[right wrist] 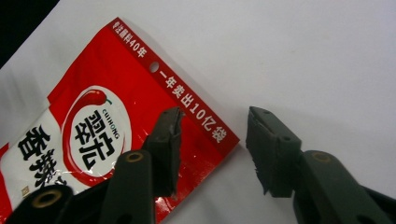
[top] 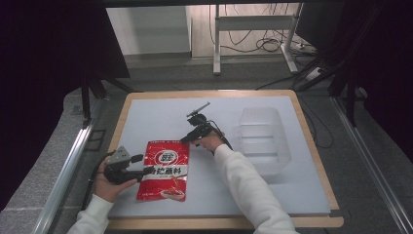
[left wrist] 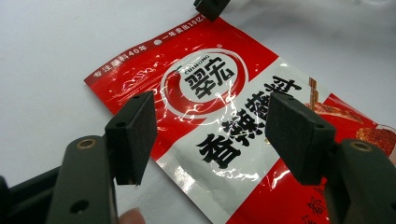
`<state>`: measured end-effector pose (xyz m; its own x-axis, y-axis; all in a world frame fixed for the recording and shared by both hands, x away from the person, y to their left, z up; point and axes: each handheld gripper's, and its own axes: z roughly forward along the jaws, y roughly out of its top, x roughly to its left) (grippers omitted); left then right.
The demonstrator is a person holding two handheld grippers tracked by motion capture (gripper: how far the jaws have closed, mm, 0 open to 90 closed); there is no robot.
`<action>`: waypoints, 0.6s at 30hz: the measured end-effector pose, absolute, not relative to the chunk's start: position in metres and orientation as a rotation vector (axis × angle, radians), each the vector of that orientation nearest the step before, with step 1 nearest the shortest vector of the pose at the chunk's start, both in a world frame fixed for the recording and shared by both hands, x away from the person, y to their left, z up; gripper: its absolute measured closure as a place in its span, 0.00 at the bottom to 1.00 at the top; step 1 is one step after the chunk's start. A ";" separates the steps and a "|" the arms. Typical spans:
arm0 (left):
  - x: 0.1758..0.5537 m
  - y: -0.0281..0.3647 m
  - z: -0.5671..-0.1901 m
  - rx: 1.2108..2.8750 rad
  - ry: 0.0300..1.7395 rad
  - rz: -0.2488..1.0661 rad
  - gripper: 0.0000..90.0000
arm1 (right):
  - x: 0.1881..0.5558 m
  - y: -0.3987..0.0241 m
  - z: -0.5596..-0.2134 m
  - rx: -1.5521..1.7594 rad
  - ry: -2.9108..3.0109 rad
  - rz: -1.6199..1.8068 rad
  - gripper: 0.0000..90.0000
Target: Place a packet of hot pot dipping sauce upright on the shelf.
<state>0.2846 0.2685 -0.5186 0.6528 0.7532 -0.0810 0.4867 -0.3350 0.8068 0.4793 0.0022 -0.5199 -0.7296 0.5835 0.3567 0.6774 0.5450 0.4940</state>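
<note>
A red and white seasoning packet (top: 163,168) lies flat on the white mat, front left. My left gripper (top: 145,170) points at the packet's left edge. In the left gripper view the left gripper (left wrist: 212,135) stands open, its pads wide apart above the packet's (left wrist: 219,93) printed face. My right gripper (top: 185,140) reaches down to the packet's far right corner. In the right gripper view that gripper (right wrist: 215,140) is open and straddles the corner: one jaw over the red foil (right wrist: 93,107), the other over bare mat. Neither pad presses on the packet.
A clear plastic container (top: 263,139) stands on the mat's right half. The white mat (top: 160,112) covers a wooden table with a raised rim (top: 311,146). Behind the table are a metal stand (top: 216,44) and floor cables.
</note>
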 end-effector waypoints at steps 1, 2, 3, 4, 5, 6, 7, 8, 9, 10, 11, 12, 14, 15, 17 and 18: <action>0.285 0.268 -0.519 2.003 0.965 0.389 0.38 | 0.479 0.002 -0.520 -1.080 -2.627 -0.939 0.63; 0.285 0.269 -0.519 2.003 0.966 0.389 0.38 | 0.479 0.002 -0.521 -1.068 -2.603 -0.937 0.67; 0.285 0.269 -0.519 2.003 0.966 0.389 0.38 | 0.479 0.002 -0.521 -1.059 -2.598 -0.938 0.69; 0.285 0.269 -0.519 2.005 0.964 0.388 0.38 | 0.478 0.003 -0.521 -1.053 -2.594 -0.940 0.70; 0.285 0.269 -0.519 2.005 0.964 0.388 0.38 | 0.478 0.003 -0.521 -1.053 -2.594 -0.940 0.70; 0.285 0.269 -0.519 2.006 0.964 0.387 0.38 | 0.478 0.003 -0.520 -1.037 -2.587 -0.940 0.75; 0.285 0.269 -0.519 2.006 0.964 0.387 0.38 | 0.478 0.003 -0.520 -1.037 -2.587 -0.940 0.75; 0.285 0.269 -0.518 2.007 0.963 0.389 0.38 | 0.476 0.004 -0.519 -1.025 -2.598 -0.943 0.79; 0.285 0.269 -0.518 2.007 0.963 0.389 0.38 | 0.476 0.004 -0.519 -1.025 -2.598 -0.943 0.79; 0.285 0.270 -0.518 2.005 0.966 0.390 0.38 | 0.476 0.004 -0.519 -1.011 -2.609 -0.941 0.83; 0.285 0.271 -0.518 2.002 0.968 0.391 0.38 | 0.475 0.004 -0.518 -0.995 -2.623 -0.943 0.86; 0.285 0.272 -0.517 1.997 0.969 0.392 0.38 | 0.475 0.004 -0.517 -0.978 -2.637 -0.955 0.92; 0.285 0.272 -0.517 1.999 0.969 0.392 0.38 | 0.474 0.003 -0.517 -0.966 -2.646 -0.953 0.97; 0.285 0.271 -0.518 1.999 0.969 0.391 0.38 | 0.474 0.003 -0.517 -0.962 -2.650 -0.953 0.98; 0.285 0.271 -0.518 2.000 0.969 0.391 0.38 | 0.473 0.003 -0.517 -0.961 -2.647 -0.959 0.98; 0.285 0.271 -0.518 2.000 0.969 0.390 0.38 | 0.473 0.002 -0.516 -0.954 -2.650 -0.966 0.99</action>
<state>0.2851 0.2712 -0.5177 0.6501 0.7554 -0.0820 0.4875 -0.3319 0.8076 0.4730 0.0020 -0.5165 -0.7826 0.5134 0.3520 0.6195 0.5869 0.5213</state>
